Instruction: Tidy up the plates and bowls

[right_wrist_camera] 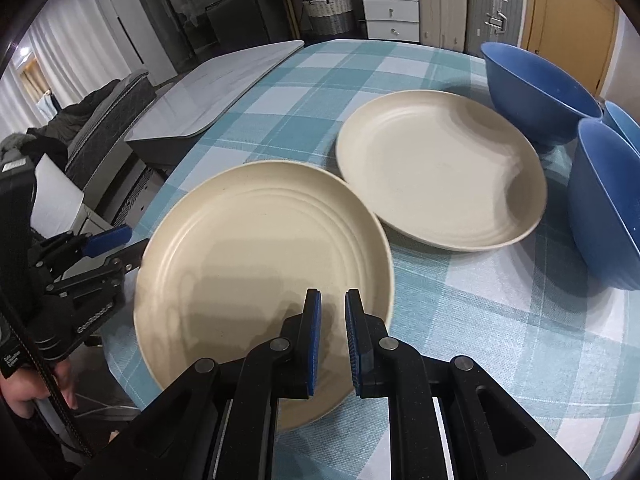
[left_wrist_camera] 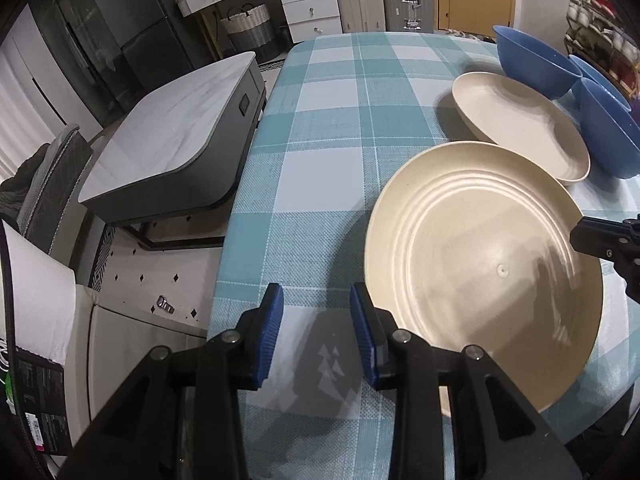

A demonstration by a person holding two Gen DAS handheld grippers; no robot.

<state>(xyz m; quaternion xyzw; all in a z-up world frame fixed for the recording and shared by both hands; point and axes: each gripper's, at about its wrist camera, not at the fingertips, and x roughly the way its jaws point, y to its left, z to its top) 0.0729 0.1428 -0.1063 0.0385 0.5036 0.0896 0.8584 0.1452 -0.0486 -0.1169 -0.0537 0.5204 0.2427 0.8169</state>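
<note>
Right gripper [right_wrist_camera: 333,304] is clamped on the near plate's [right_wrist_camera: 256,248] rim, the plate tilted above the checked cloth [right_wrist_camera: 500,320]. Left gripper [left_wrist_camera: 316,304], jaws apart and empty, sits beside it. Second plate [right_wrist_camera: 436,164] and 3 blue bowls [right_wrist_camera: 536,92] lie beyond.

Left gripper [left_wrist_camera: 316,312] jaws parted, empty; right gripper [right_wrist_camera: 333,312] clamped.

light: indoor, soft overhead
glare: sheen on near plate [left_wrist_camera: 480,272]
edges: fisheye bend, dark corners
blur: slight, 3 o'clock

Home: fridge [left_wrist_camera: 120,32], drawers [left_wrist_camera: 310,4], suitcases [right_wrist_camera: 468,4].
</note>
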